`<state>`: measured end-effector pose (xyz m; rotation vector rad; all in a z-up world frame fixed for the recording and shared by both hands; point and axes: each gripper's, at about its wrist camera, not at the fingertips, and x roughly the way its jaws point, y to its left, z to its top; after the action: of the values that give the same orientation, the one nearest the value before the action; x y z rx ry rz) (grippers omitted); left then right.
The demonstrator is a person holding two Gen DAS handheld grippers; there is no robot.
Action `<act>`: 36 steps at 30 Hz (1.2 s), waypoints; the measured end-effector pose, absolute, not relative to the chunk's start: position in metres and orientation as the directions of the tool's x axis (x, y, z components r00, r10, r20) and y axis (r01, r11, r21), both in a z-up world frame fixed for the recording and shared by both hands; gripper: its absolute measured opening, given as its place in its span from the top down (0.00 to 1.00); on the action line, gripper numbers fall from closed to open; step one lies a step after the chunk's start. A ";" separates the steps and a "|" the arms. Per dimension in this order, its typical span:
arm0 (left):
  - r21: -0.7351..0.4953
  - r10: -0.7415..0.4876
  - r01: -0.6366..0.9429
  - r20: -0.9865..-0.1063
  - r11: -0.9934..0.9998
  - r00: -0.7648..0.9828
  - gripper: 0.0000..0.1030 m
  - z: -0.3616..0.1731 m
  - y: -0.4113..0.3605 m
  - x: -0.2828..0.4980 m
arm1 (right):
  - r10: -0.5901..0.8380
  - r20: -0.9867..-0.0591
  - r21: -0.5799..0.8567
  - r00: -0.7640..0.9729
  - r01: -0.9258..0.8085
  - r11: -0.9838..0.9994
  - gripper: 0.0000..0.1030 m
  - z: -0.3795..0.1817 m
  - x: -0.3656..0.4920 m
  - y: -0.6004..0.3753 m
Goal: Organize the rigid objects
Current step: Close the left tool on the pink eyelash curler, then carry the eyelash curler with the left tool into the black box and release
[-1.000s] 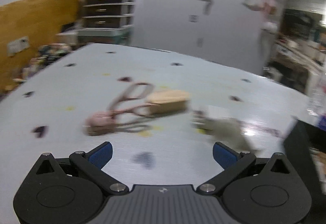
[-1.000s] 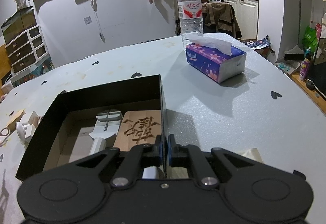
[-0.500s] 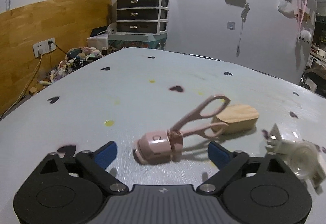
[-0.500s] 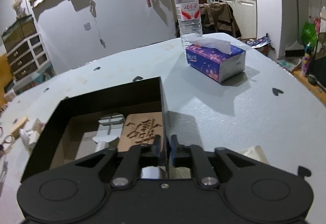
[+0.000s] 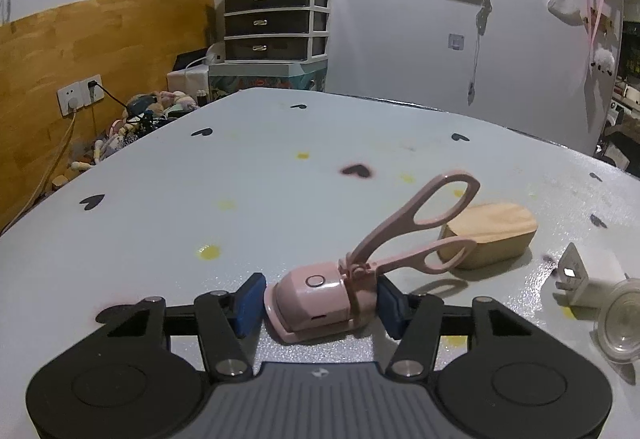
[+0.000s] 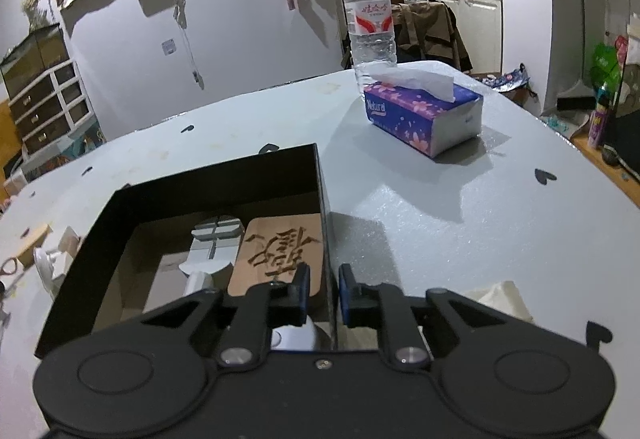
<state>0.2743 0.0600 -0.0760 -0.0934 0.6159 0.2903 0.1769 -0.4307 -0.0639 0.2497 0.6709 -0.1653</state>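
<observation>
Left jaws closing on the pink curler; right jaws straddle the box wall.

A second ago the left gripper stood wide open, short of the things on the desk; now its jaws are closing around the body of the pink eyelash curler, the right pad apparently touching, the left just shy (no firm grip yet). The curler's handles lean on a wooden block to the far right. The right gripper stays put, jaws slightly apart astride the right wall of the black box, which already holds a carved wooden plaque: likely the curler's destination.
</observation>
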 end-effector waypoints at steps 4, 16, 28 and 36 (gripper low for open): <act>-0.007 0.234 -0.292 -0.581 0.956 0.779 0.43 -0.076 0.060 0.272 | -0.088 -0.638 0.160 0.765 0.243 0.957 0.94 -0.064 0.178 -0.432; -0.183 0.013 -0.134 -0.544 0.974 0.839 0.44 -0.045 0.023 0.226 | -0.106 -0.631 0.141 0.768 0.247 0.959 0.95 -0.064 0.176 -0.430; -0.282 -0.397 0.291 -0.483 0.914 0.780 0.43 -0.006 -0.085 0.209 | -0.105 -0.622 0.148 0.776 0.248 0.957 0.95 -0.066 0.174 -0.430; -0.170 -0.560 0.566 -0.526 0.807 0.640 0.43 -0.006 -0.183 0.206 | -0.088 -0.617 0.166 0.782 0.239 0.957 0.95 -0.067 0.174 -0.432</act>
<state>0.2063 -0.1827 -0.0057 0.0110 0.5964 -0.6420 0.1737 -0.4320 -0.0665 0.2416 0.6506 -0.1784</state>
